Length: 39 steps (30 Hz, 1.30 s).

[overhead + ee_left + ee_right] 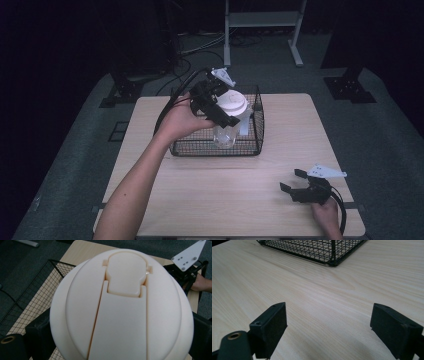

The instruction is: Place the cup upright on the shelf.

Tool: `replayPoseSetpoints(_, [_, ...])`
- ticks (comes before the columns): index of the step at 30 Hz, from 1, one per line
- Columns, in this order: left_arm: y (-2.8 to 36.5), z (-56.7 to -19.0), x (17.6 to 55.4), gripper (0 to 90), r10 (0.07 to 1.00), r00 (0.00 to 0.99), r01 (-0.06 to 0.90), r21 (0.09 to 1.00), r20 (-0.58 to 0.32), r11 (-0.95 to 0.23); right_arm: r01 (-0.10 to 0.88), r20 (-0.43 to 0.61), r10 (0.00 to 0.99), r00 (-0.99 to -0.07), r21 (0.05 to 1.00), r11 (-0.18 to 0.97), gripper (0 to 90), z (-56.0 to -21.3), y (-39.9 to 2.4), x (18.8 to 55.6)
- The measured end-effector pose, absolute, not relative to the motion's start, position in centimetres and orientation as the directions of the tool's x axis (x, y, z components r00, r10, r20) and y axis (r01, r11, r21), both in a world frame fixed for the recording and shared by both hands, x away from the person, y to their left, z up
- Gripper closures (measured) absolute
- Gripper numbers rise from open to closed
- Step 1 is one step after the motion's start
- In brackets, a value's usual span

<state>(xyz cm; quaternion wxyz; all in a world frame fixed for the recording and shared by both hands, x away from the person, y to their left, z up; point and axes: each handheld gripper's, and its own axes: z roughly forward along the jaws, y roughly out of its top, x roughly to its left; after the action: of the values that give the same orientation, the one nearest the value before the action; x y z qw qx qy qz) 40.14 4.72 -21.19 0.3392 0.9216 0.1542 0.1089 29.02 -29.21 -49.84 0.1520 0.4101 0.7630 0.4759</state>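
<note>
- Jar (224, 134): clear glossy glass or plastic; its lid (121, 310) smooth matt cream plastic.
- Basket (252, 146): thin black wire mesh.
- Table (317, 295): pale wood grain, smooth, faint sheen.
- Right gripper (329, 328) jaws: matt black.

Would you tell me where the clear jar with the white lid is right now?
In the high view, the jar is left of centre, gripped at its white lid by the left gripper over the wire basket.

The basket (250, 145) sits on the desk (290, 130) toward its far edge. The jar (227, 125) is over the basket, its base inside, held by the left claw (222, 107). The right claw (292, 181) rests well apart from the basket, at the desk's near right corner.
</note>
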Motion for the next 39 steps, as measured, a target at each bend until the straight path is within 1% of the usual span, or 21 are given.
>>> replayPoseSetpoints(3, [4.8,-21.0,40.6,5.1,0.362,0.928,0.218,0.660,0.088,-0.719,0.482,0.160,0.771,-0.617,0.851,0.209,12.9,-49.8,-29.2,29.0])
replayPoseSetpoints(10, [4.9,-20.6,42.7,5.1,0.405,0.910,0.255,0.649,0.089,-0.716,0.483,0.166,0.769,-0.617,0.851,0.204,12.9,-49.8,-29.3,29.0])
replayPoseSetpoints(20, [4.6,-21.0,45.3,5.1,0.441,0.894,0.298,0.637,0.074,-0.711,0.485,0.171,0.769,-0.615,0.852,0.198,12.9,-49.8,-29.3,29.1])
replayPoseSetpoints(28, [4.6,-22.4,47.8,5.1,0.498,0.865,0.352,0.625,0.068,-0.696,0.489,0.177,0.767,-0.617,0.849,0.198,12.9,-49.8,-29.4,29.1])
replayPoseSetpoints(33, [4.6,-23.6,49.1,5.1,0.521,0.851,0.384,0.605,0.061,-0.698,0.488,0.175,0.765,-0.620,0.849,0.202,12.9,-49.8,-29.4,29.2])
replayPoseSetpoints(39, [4.6,-24.9,49.7,5.1,0.532,0.846,0.406,0.598,0.040,-0.691,0.489,0.180,0.762,-0.622,0.849,0.198,12.9,-49.8,-29.5,29.3])
